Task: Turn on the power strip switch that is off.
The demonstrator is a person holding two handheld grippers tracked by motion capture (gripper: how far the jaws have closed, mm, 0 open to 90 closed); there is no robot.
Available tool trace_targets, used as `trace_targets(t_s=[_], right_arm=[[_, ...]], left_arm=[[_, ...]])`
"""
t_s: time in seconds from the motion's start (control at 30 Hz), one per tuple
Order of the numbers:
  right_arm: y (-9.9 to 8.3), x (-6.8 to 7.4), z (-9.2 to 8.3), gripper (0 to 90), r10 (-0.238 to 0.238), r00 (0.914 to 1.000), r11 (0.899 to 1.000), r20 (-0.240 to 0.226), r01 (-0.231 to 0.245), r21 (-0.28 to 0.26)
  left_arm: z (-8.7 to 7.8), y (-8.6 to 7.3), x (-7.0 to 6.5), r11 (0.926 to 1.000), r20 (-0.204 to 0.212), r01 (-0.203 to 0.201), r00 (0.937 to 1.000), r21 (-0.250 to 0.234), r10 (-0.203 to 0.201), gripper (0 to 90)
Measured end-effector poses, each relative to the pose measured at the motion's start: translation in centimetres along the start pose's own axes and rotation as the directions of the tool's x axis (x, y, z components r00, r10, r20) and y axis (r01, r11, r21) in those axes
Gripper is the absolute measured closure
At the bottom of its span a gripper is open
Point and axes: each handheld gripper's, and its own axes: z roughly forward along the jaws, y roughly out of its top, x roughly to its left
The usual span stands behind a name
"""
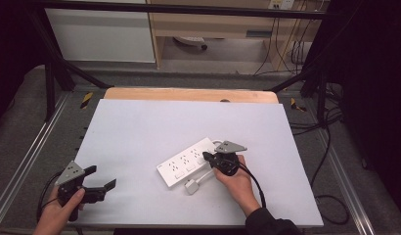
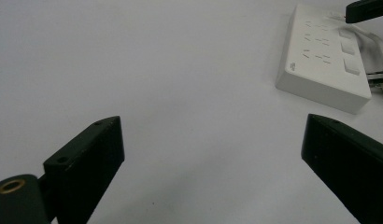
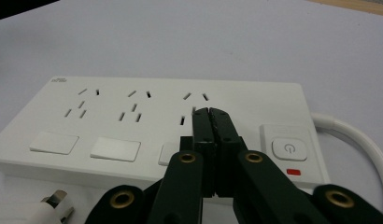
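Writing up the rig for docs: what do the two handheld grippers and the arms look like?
Both the left gripper and the right gripper are black with flat black jaws, brass-coloured rivets at the linkage joints, a grey three-cornered plate on top and a black trailing cable. The right arm wears a dark sleeve.

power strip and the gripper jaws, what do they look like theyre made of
Power strip: looks like white moulded plastic, smooth and semi-matte, with crisp socket slots and rounded edges. Its cable looks like white rubbery sheathing, judging by its soft curve.
Right gripper jaws: black, matte, probably plastic or coated metal; brass-coloured rings at the pivots suggest metal inserts.
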Motion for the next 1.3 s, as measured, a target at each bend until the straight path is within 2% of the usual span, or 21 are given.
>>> trace_targets(t_s=[0.9, 1.3], right_arm=[[0.9, -0.5, -1.6, 89.3, 0.022, 0.9997, 0.996, 0.014, -0.021, -0.083], [1.4, -0.7, -2.8, 79.8, 0.03, 0.9992, 0.993, 0.025, -0.027, -0.115]], left_arm=[[0.0, 0.0, 0.0, 1.0, 0.0, 0.002, 1.0, -0.001, -0.002, 6.1], [0.0, 0.0, 0.0, 1.0, 0.0, 0.002, 1.0, -0.001, -0.002, 6.1]])
